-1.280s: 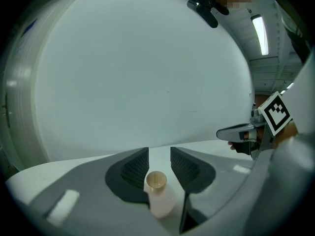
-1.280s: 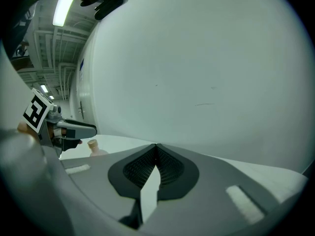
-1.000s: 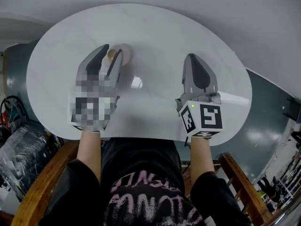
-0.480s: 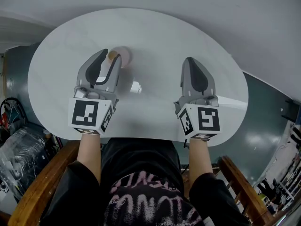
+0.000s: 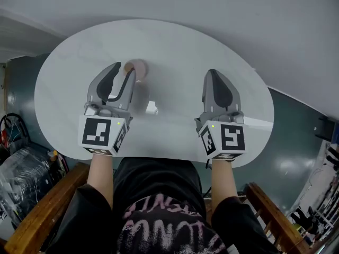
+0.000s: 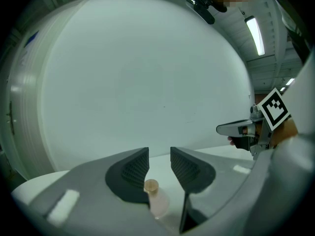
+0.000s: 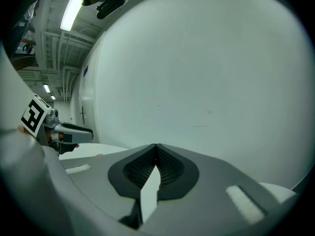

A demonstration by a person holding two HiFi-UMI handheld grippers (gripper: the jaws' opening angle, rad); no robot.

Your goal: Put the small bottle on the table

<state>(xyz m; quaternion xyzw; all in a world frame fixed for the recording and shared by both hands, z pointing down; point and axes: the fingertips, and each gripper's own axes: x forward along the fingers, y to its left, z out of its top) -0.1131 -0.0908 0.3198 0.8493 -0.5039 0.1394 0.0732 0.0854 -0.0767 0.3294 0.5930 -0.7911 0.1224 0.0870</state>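
The small bottle (image 5: 136,67), pale pink with a cork-coloured cap, stands on the white round table (image 5: 175,46) left of centre. My left gripper (image 5: 124,67) is open around it. In the left gripper view the small bottle (image 6: 153,194) sits low between the two dark pads (image 6: 136,167), with a gap showing between the jaws further out at the left gripper (image 6: 159,151). My right gripper (image 5: 213,72) hovers over the table's right half, shut with nothing in it; the right gripper (image 7: 156,145) has its pads pressed together.
The table's near edge (image 5: 159,156) runs just in front of the person's lap. Wooden chair arms (image 5: 37,221) flank the person. Bags and clutter (image 5: 21,163) lie on the dark floor at the left. A pale wall stands behind the table.
The head view has shifted slightly, so everything sits a little lower in frame. The bottle stays at the left gripper's jaws and the right gripper remains shut.
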